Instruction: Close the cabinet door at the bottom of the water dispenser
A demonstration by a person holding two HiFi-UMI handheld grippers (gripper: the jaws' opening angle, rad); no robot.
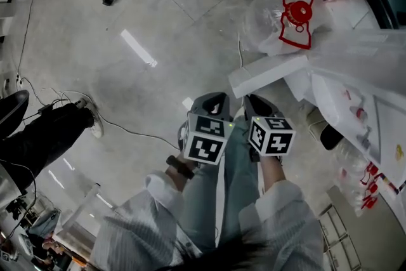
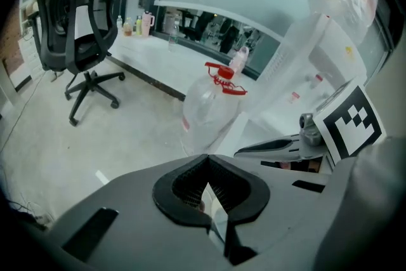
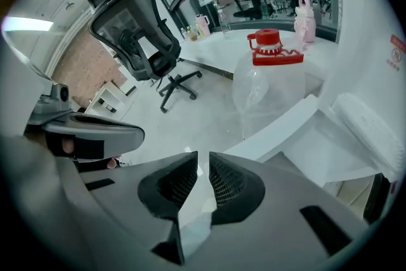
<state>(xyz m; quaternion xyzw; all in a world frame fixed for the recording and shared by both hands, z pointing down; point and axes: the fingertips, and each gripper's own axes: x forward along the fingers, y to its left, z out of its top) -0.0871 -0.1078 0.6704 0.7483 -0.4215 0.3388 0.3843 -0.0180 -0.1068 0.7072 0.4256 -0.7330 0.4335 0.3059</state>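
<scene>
While left tool (image 2: 206, 162), right tool (image 3: 202, 165) sit pressed together, empty; office chair (image 2: 89, 47) backrest, gripper views only

Grey concrete floor (image 1: 95, 28) bears a clear red-capped water jug (image 1: 269, 32) and a black swivel chair (image 2: 85, 35)

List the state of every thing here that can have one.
cabinet door: open, swung outward.
water jug: standing upright, capped.
left gripper: shut, nothing held.
right gripper: shut, nothing held.
office chair: upright, unoccupied.
</scene>
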